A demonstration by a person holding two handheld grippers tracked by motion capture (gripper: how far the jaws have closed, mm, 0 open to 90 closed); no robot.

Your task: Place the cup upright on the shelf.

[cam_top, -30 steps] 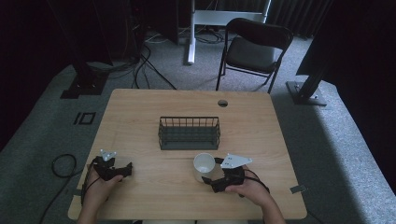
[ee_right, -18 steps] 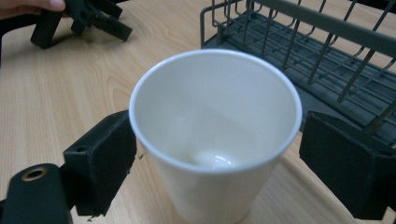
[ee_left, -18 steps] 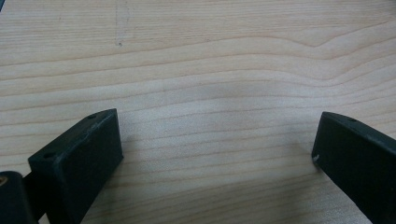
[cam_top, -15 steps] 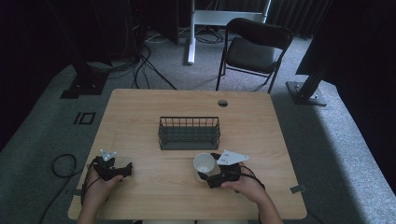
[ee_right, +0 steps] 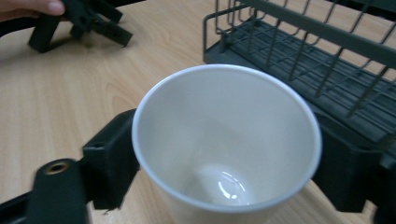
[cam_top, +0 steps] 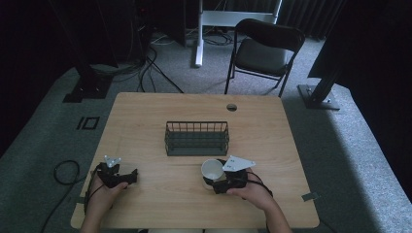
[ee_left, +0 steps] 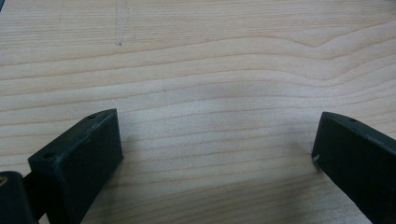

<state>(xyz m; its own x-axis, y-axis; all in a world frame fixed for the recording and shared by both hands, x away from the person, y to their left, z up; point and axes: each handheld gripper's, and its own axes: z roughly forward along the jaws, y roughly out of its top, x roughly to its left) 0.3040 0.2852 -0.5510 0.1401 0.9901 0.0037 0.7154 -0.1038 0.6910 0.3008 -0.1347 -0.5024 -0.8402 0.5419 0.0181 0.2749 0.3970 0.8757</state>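
A: What lay on the table (cam_top: pixel 145 116) at that moment?

B: The largest thing was the dark wire basket (cam_top: pixel 197 138), near the middle. Just in front of it, toward the person, stood a white cup (cam_top: pixel 212 169), upright and open at the top, empty as far as the right gripper view showed.

A: And the grippers?

B: The right gripper (cam_top: pixel 216 180) had its jaws on either side of the cup, against its wall; I judged them clamped on it. The left gripper (cam_top: pixel 127 176) rested well apart on the bare wood at the near left corner, its jaws wide apart and holding nothing.

A: How should the lift have gone?

B: My guess: the cup was thin-walled, so a firm but gentle squeeze, a straight rise with the rim level, then over the basket's near wall before lowering. The basket stood close, so clipping its wire was the risk.
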